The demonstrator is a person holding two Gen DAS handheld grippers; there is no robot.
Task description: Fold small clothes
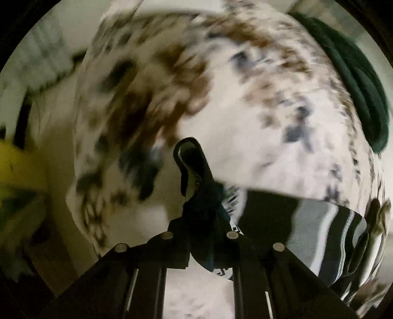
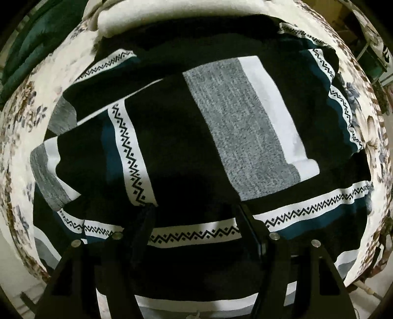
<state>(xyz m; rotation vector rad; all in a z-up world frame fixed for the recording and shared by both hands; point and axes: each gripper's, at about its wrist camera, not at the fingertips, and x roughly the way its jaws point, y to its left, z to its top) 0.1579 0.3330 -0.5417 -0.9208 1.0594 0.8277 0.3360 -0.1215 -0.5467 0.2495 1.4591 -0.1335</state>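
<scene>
A black garment (image 2: pixel 172 137) with white zigzag bands, grey and teal stripes lies partly folded on a floral bedsheet (image 2: pixel 22 117). In the right wrist view my right gripper (image 2: pixel 194 208) hangs just above it, jaws apart, nothing between them. In the left wrist view, which is motion-blurred, my left gripper (image 1: pixel 196 176) is shut on a bunched edge of the same garment (image 1: pixel 319 228), which trails off to the lower right over the sheet (image 1: pixel 245 110).
A dark green cloth (image 1: pixel 356 81) lies at the sheet's far right edge; it also shows in the right wrist view (image 2: pixel 32 44). A white pillow or folded cloth (image 2: pixel 172 12) lies beyond the garment. A yellow object (image 1: pixel 17 166) is at the left.
</scene>
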